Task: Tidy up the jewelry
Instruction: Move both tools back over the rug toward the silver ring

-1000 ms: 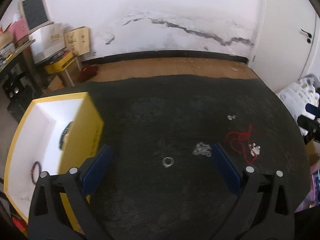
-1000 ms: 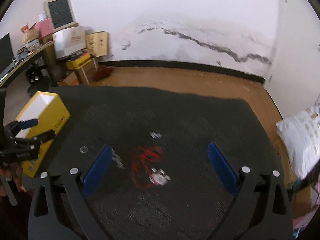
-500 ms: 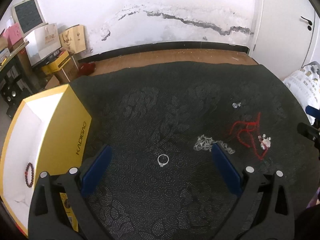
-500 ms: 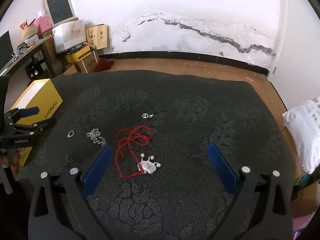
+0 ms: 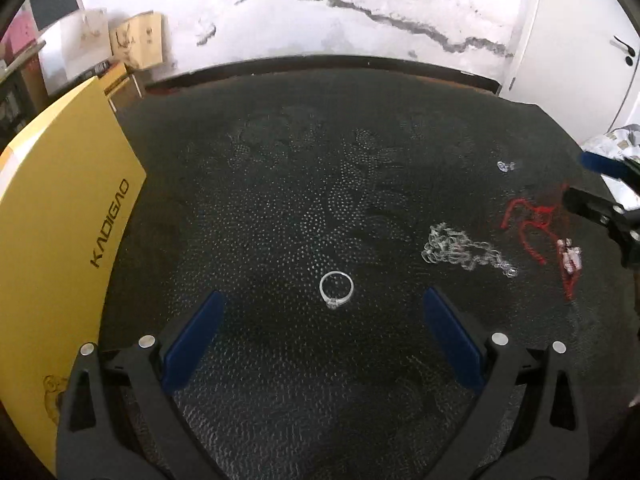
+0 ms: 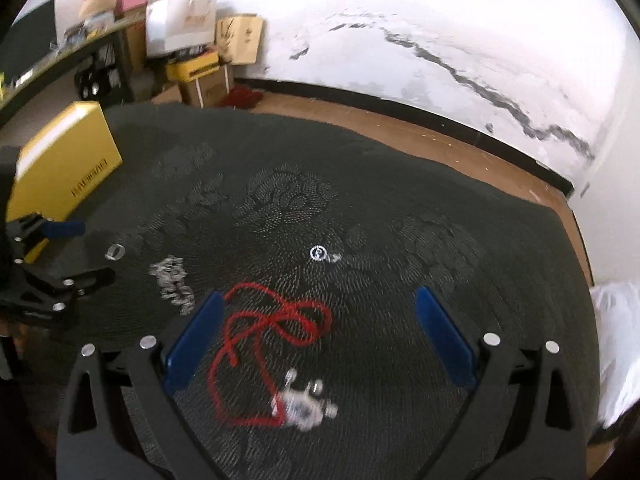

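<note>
The left gripper (image 5: 320, 312), jaws spread wide and empty, is hovering over the thin silver ring (image 5: 336, 289) lying flat on the dark textured cloth (image 5: 304, 184); the right gripper (image 6: 316, 320), equally wide and empty, is straddling the red cord necklace with silver pendant (image 6: 276, 332). Risk: blunt blue pads are likely skidding the flat ring or snagging cloth. The yellow cardboard box (image 5: 60, 220) is crowding the left; the tangled silver chain (image 5: 460, 248) sits right, far cloth open.

A white wall (image 6: 400, 8) runs behind, scarred by a long dark crack (image 6: 480, 84) (plaster flaking around it). Black skirting (image 6: 360, 94) meets a brown wooden floor (image 6: 400, 128). Cardboard boxes (image 6: 240, 38) crowd the left corner beside a cluttered shelf (image 6: 80, 40); a white door (image 5: 580, 52) stands right.
</note>
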The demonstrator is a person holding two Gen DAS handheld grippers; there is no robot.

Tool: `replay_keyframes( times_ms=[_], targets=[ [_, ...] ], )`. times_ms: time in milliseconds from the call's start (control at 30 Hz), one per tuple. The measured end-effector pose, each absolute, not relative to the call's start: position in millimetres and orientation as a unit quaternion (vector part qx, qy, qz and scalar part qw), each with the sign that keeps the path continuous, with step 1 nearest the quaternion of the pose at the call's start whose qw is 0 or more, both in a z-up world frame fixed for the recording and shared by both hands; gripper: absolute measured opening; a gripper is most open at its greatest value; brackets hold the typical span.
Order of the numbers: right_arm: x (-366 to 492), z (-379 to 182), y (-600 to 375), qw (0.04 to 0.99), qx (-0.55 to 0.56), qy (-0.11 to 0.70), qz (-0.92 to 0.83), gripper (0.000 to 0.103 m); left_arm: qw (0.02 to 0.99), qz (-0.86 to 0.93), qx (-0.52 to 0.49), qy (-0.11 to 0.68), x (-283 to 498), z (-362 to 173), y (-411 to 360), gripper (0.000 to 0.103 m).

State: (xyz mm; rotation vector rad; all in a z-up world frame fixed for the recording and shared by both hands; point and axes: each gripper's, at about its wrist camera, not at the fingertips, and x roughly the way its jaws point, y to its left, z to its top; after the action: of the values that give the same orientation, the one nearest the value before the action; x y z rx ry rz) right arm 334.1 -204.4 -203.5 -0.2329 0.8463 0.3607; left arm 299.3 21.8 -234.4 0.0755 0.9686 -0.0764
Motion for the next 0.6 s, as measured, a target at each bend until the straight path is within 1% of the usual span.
replay_keyframes(
  times_ms=[33,67,167,300,367,600],
  targets=[
    [339.4,-208.7,-203.9,0.887,-0.118,0.41,0.175,0.093,0.879,-0.028,0.05,0.474,302.0,-241.4,19.8,0.097],
    [347.3,-215.4,-201.5,0.883,-0.123,0.415,0.18,0.093,0.879,-0.033,0.043,0.474,302.9,-244.9,20.4,0.097],
    [364.0,-228.7,-199.9,0.875,-0.121,0.43,0.184,0.093,0.889,-0.035,0.039,0.454,299.5,-246.6,21.7,0.097],
    [383.6,-246.2,-204.1,0.865,-0.111,0.453,0.187,0.093,0.889,-0.034,0.038,0.454,298.8,-246.6,21.6,0.097],
    [388.9,-249.8,-206.2,0.863,-0.097,0.454,0.197,0.093,0.889,-0.034,0.038,0.454,296.4,-247.0,22.1,0.097],
    [395.2,-251.9,-202.4,0.861,-0.104,0.45,0.214,0.094,0.889,-0.034,0.039,0.454,297.3,-247.8,22.3,0.097]
  ],
)
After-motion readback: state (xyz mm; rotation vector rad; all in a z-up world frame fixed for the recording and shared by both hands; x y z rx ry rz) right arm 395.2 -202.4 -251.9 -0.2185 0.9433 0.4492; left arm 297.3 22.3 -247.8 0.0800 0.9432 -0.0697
